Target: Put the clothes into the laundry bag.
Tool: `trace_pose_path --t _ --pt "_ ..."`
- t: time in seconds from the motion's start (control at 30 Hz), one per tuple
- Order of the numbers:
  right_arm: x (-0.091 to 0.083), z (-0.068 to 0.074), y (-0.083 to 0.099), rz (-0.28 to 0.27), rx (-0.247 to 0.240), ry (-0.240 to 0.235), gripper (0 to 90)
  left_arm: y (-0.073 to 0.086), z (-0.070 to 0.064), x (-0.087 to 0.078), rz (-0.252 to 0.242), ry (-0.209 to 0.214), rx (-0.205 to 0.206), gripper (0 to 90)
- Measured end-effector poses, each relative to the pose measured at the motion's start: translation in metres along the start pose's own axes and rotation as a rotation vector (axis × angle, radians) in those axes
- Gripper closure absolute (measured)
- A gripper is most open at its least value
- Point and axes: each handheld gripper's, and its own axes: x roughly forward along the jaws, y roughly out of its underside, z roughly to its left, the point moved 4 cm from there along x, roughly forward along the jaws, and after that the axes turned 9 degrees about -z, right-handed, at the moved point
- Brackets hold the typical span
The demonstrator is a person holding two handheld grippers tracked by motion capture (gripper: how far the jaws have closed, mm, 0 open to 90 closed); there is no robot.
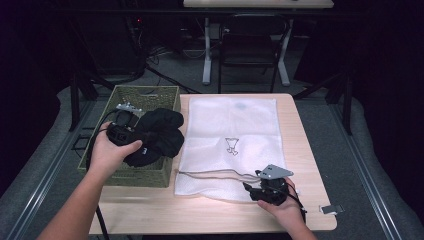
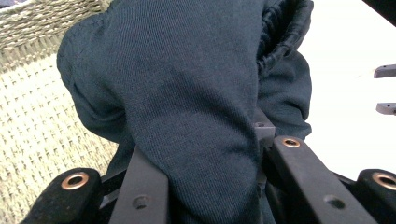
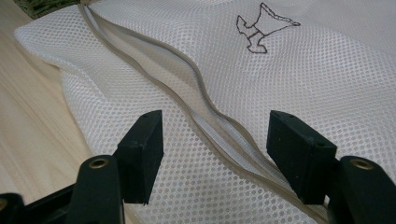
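The light wooden worktop (image 1: 310,165) carries a white mesh laundry bag (image 1: 240,130) lying flat, with a small line drawing on its upper face, and at its left edge a green woven basket (image 1: 150,92). A dark garment (image 1: 160,132) is bunched over the basket's right rim, just beside the bag, part of it still over the basket. Along the bag's near edge runs a beige zipper (image 3: 205,114), partly parted so a narrow slit shows. The left gripper (image 1: 131,120) has its jaws pressed together on a fold of the garment; in the left gripper view the dark knit is wedged between them with more cloth hanging free. The right gripper (image 3: 215,154) stands with its jaws spread, straddling the zipper line close above the mesh and holding nothing. The work in hand looks like getting the garment into the bag, and the step now is opening the mouth. To do it well, the right gripper should pinch only the upper lip of the zipper, not both layers, and lift it so the slit gapes toward the basket. The left should keep a firm bite and carry the garment low across the rim, feeding the leading fold into the opening first so loose cloth does not snag on the zipper teeth.
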Motion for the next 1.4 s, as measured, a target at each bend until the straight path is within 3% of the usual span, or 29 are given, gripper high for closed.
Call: trace_pose_path --t 0.47,0.93,1.2,1.4 --pt "0.000 0.000 0.000 -0.005 -0.002 -0.001 36.6 -0.002 -0.017 0.008 0.007 0.044 0.035 69.5" --pt "-0.001 0.000 -0.001 -0.015 -0.004 -0.010 38.7 0.001 -0.044 0.006 0.021 0.106 0.140 69.5" --pt "-0.004 -0.002 -0.005 -0.050 0.036 -0.046 44.1 0.009 -0.061 0.002 0.017 0.142 0.188 69.5" --pt "-0.004 0.001 -0.008 -0.061 -0.004 -0.056 44.1 0.015 -0.068 0.003 0.015 0.167 0.193 69.5"
